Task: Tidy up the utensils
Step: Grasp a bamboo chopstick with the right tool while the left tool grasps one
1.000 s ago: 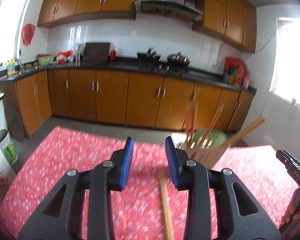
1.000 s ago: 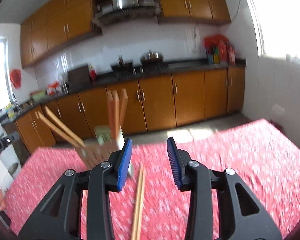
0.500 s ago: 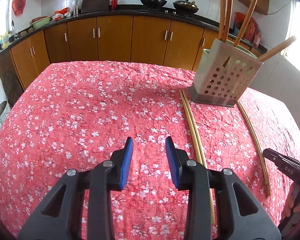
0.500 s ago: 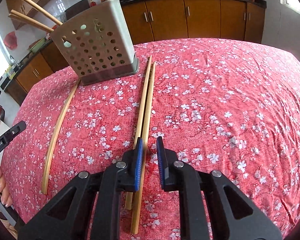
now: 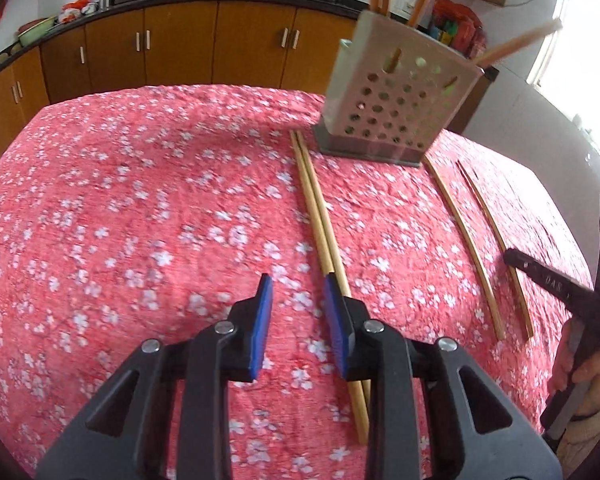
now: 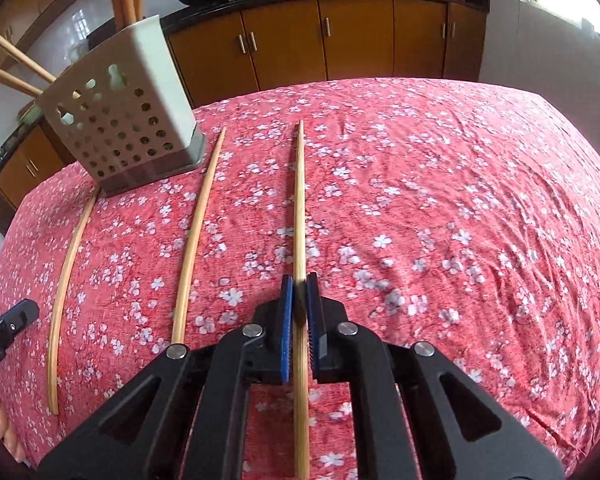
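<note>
My right gripper (image 6: 299,280) is shut on one long bamboo chopstick (image 6: 300,200), which lies on the red flowered tablecloth and passes between the blue pads. Two more chopsticks (image 6: 198,232) (image 6: 70,260) lie to its left. A perforated grey utensil holder (image 6: 120,120) with several chopsticks standing in it is at the back left. My left gripper (image 5: 298,284) hovers low over the cloth, its jaws closing with only cloth between them. A pair of chopsticks (image 5: 320,220) runs under its right finger. The holder (image 5: 396,96) stands beyond.
Two further chopsticks (image 5: 460,232) (image 5: 496,236) lie right of the holder in the left wrist view, near a hand (image 5: 588,376) on the other gripper's handle. Brown kitchen cabinets (image 6: 320,40) and a counter with woks stand behind the table. The cloth is wrinkled at the right.
Both grippers dropped toward the table and tilted down. The right jaws closed on one chopstick, now apart from its neighbour. The left jaws narrowed slightly beside the chopstick pair.
</note>
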A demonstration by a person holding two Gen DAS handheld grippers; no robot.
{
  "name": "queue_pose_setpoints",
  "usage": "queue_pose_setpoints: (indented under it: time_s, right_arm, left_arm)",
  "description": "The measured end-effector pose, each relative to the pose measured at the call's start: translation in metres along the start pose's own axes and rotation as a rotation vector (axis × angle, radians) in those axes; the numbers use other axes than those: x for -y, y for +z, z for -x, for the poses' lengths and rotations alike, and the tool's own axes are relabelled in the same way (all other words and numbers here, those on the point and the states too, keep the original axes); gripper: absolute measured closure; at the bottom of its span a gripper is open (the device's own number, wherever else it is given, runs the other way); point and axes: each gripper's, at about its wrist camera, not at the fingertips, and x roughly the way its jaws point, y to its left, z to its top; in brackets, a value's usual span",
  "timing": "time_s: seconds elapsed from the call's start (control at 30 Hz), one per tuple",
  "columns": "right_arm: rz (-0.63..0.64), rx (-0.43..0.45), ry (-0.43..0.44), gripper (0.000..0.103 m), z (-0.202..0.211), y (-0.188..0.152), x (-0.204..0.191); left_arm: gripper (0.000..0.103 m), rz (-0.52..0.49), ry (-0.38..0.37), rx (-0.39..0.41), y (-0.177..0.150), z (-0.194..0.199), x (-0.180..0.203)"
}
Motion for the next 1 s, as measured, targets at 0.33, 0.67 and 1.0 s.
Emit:
queue_pose_setpoints:
  time_s: [0.33, 0.67, 1.0]
  right_arm:
    - [0.036, 0.013, -0.015, 0.095, 0.002, -0.004, 0.000]
    - [0.099, 0.021, -0.012, 0.095, 0.004, -0.010, -0.012]
    - [0.093, 0.052, -0.059, 0.095, -0.004, -0.003, -0.002]
  left_arm:
    - [0.081, -0.053, 0.017, -0.029, -0.006, -0.012, 0.018]
    - [0.095, -0.039, 0.149, -0.004, 0.003, -0.021, 0.003]
    - [0.094, 0.058, 0.203, 0.030, 0.019, -0.016, -0.062]
